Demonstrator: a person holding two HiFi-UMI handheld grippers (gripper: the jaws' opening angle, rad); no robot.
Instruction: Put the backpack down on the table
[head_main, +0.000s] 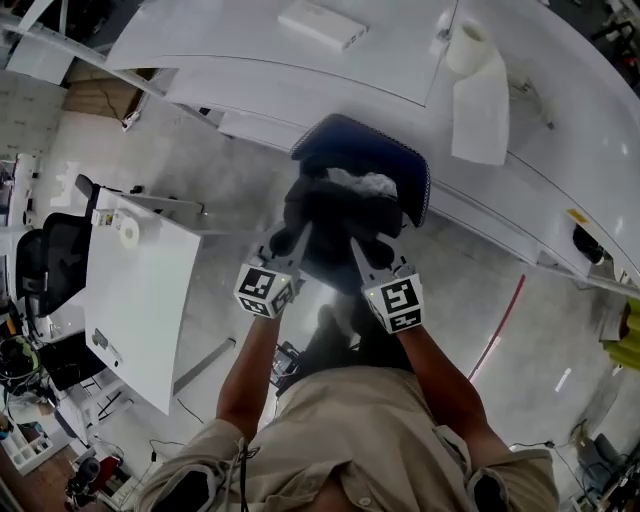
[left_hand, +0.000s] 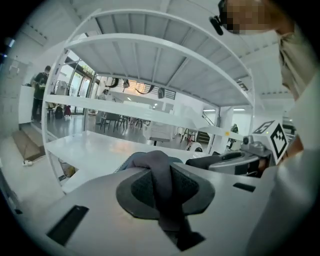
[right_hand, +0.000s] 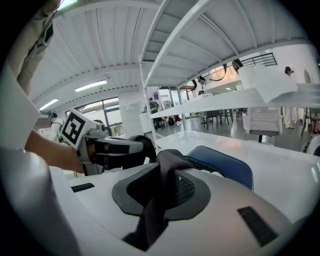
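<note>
**A:** Backpack hangs in mid-air at 12 o'clock from both grippers, just short of the table. Left gripper is clamped on 1 grey strap, and right gripper is clamped on the other strap.

**B:** Thin grips tbh. If 1 strap slides out, I'd guess the bag swings, clips the table edge and drops.

Head view is taken from high above, steeply down on the backpack, w/ the white table beyond. Each gripper view is taken close behind its own jaws, approx. level, twd the far table. The right gripper is seen in the left gripper view, the left gripper in the right one. The backpack is shared by all 3.
</note>
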